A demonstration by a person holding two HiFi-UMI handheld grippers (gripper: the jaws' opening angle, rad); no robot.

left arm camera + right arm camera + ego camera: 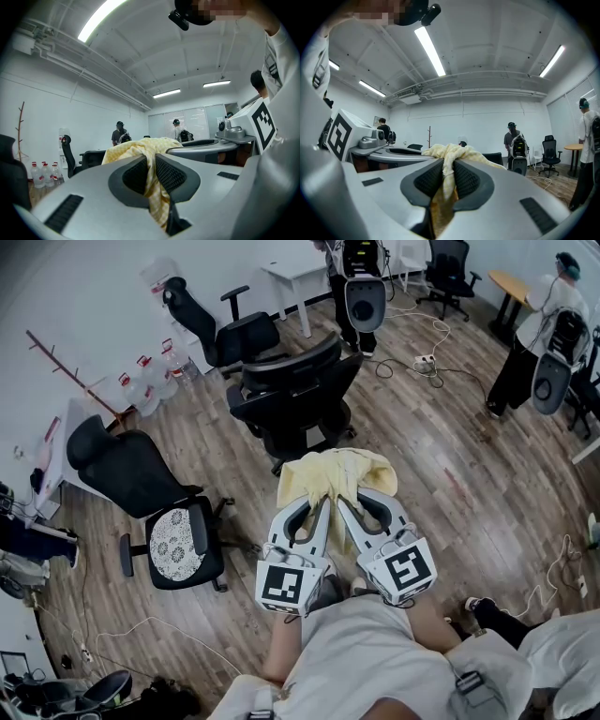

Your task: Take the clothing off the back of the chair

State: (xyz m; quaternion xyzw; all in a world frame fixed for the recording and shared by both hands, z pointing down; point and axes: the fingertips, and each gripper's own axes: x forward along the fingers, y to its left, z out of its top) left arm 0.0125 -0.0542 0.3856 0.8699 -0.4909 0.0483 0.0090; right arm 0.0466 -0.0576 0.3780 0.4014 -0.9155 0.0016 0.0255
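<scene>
Clothing, pale yellow, hangs directly ahead of the left gripper and right gripper, each clamped on its near edge side by side, with the black chair just beyond, equally near both.

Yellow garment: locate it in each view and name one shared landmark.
Head view: yellow garment at centre, below the black chair.
Left gripper view: yellow garment centre, pinched between jaws.
Right gripper view: yellow garment centre, pinched between jaws.
Shared landmark: the wooden coat stand.
</scene>
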